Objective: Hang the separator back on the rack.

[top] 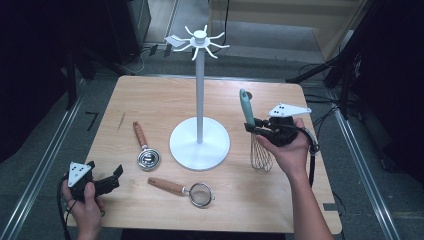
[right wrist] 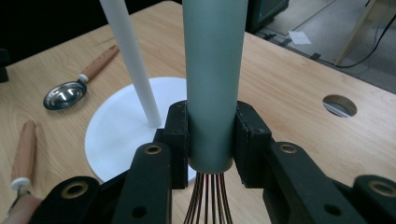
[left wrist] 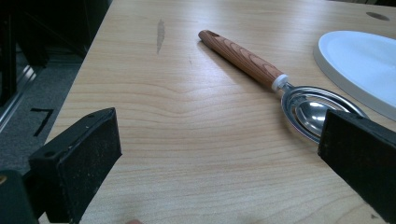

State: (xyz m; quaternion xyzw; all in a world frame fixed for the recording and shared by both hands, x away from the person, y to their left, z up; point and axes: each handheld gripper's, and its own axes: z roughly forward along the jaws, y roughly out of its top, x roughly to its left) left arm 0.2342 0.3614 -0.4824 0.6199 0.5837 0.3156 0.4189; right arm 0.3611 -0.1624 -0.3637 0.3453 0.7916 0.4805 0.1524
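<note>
- The right gripper [top: 256,128] is clamped on the whisk [top: 255,135], its black pads pressing either side of the teal handle [right wrist: 214,84] just above where the wires begin.
- The whisk stands nearly upright to the right of the white hook stand [top: 200,95], handle end up and wire balloon down over the table [top: 280,210], near the stand's round base [top: 200,144] and apart from it.
- The relation that matters: the hooks at the stand's top [top: 200,40] sit above and to the left of the handle tip, so the whisk's long axis would, by my judgement, have to travel up and toward the pole (the handle is already upright).
- The left gripper [top: 106,182] rests at the table's near-left corner, well apart from the stand, jaws wide and holding nothing.
- Its jaws point toward the metal scoop [left wrist: 308,105] with the wooden handle, lying left of the base; a small strainer [top: 200,194] lies in front of the base.
- The right hand is clearly the nearer one to the stand.
</note>
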